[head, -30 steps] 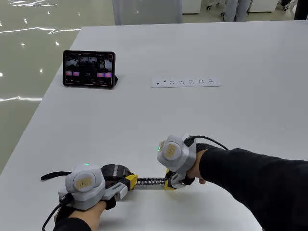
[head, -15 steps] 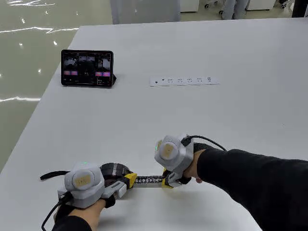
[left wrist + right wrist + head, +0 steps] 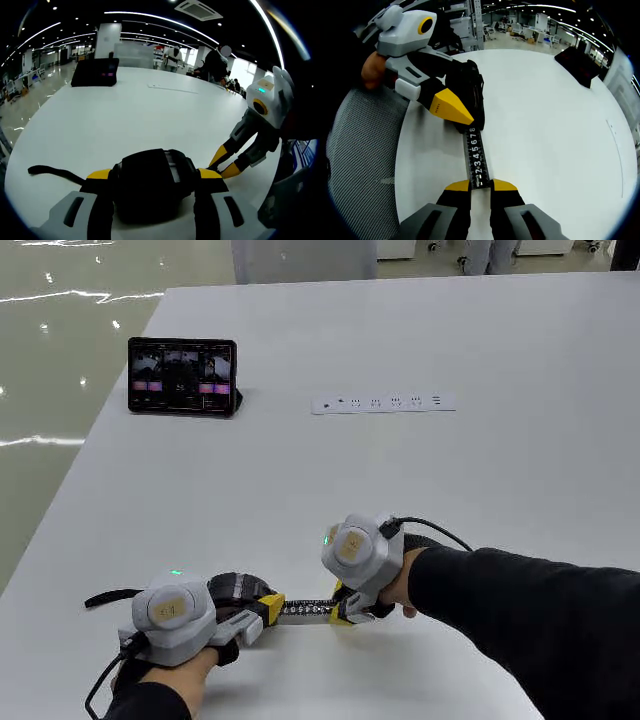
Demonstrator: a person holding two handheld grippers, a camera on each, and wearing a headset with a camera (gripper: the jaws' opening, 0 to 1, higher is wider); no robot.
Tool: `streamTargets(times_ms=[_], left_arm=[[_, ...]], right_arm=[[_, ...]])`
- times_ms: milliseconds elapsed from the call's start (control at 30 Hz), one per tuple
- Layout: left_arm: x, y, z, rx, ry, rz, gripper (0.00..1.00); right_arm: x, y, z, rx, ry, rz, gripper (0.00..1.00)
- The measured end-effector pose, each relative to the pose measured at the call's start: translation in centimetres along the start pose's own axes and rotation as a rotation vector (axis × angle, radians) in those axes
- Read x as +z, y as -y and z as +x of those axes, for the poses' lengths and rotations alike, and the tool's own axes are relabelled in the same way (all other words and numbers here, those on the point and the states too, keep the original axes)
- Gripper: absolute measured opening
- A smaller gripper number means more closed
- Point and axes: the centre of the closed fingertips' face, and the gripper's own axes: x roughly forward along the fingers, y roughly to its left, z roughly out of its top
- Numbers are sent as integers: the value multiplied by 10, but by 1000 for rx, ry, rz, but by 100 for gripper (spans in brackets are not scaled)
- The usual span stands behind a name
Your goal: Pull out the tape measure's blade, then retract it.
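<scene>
White and mostly bare, the workbench (image 3: 480, 440) carries a tablet (image 3: 182, 376) propped near its far left corner, with a power strip (image 3: 385, 402) lying level with the tablet and off to its right. The tape measure (image 3: 236, 591) sits well apart from the tablet, at the near edge straight toward the person, its black strap (image 3: 110, 598) trailing away from the grippers. The left gripper (image 3: 154, 174) has its jaws pressed against both sides of the case, pinning it to the bench. The right gripper (image 3: 480, 186) pinches the free end of the blade (image 3: 474, 155), jaws nearly together on it. Compared with a second ago, the right gripper has drawn closer to the case and the stretch of blade between the two has shortened, with only the first few numerals showing in the right gripper view. That suggests the pull-out is done and the retraction is under way. What likely remains is feeding the last short length back in.
</scene>
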Motion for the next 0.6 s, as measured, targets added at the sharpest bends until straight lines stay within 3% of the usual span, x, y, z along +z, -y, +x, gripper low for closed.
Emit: streamTargets(times_ms=[333, 500, 600], left_arm=[[0, 0, 0, -5, -2, -6, 60], [0, 0, 0, -9, -1, -10, 60], [0, 0, 0, -11, -3, -7, 60]], right_arm=[[6, -1, 3, -1, 28, 14, 10], [18, -8, 8, 9, 62, 33, 10], [27, -9, 14, -7, 64, 8, 11]])
